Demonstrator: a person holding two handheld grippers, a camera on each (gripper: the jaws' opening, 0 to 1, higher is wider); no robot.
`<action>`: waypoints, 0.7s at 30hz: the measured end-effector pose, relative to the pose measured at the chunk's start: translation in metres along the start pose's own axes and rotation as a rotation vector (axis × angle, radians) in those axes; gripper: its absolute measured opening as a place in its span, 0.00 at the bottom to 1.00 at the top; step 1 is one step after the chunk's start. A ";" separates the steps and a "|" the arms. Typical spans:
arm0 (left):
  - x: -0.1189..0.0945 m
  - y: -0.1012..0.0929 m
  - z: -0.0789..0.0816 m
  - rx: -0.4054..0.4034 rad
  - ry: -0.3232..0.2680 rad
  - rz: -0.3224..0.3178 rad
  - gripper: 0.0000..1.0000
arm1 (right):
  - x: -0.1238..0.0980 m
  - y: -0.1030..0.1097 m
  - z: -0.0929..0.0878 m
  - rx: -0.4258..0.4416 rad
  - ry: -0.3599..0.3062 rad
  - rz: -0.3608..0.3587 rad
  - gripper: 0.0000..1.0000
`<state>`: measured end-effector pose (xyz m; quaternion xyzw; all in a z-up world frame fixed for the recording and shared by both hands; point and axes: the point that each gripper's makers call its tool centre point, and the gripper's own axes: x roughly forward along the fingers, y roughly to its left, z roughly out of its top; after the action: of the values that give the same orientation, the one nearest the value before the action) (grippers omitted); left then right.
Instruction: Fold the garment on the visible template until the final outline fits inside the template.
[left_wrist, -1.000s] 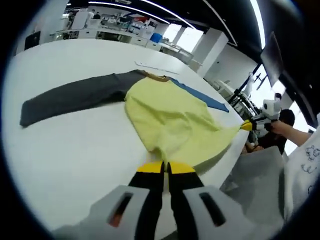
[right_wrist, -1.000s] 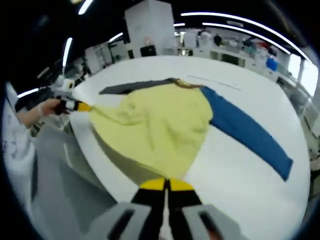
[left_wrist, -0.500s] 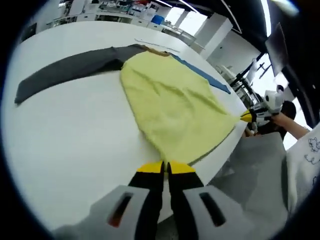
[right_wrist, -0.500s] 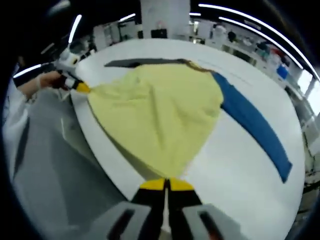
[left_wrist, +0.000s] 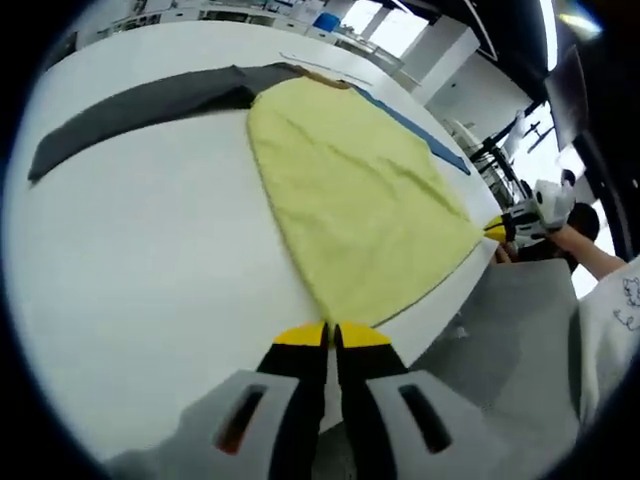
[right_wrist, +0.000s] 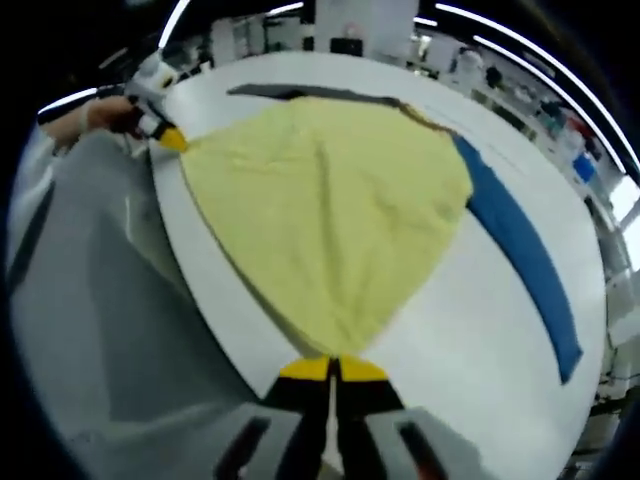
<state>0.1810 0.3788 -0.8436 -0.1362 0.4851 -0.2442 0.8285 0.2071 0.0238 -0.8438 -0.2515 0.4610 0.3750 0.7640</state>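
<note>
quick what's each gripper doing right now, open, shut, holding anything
Left gripper: jaws shut on the yellow shirt hem corner.
Right gripper: jaws shut on the shirt's other hem corner.

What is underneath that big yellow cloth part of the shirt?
The yellow shirt body lies spread on the white table, which shows bare all around it. Whatever is directly beneath, including any template outline, is covered by the fabric.
</note>
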 end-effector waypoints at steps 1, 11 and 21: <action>0.000 0.000 0.000 -0.001 0.000 0.000 0.00 | 0.000 0.000 0.000 -0.003 0.002 0.000 0.00; 0.000 0.001 -0.001 0.019 0.000 -0.002 0.00 | 0.004 0.005 -0.003 -0.004 0.019 0.011 0.00; -0.001 -0.001 -0.001 -0.019 -0.045 -0.047 0.00 | 0.001 0.007 -0.003 0.055 -0.006 0.057 0.07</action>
<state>0.1791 0.3784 -0.8427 -0.1608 0.4654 -0.2561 0.8318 0.2001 0.0261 -0.8468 -0.2159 0.4756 0.3844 0.7612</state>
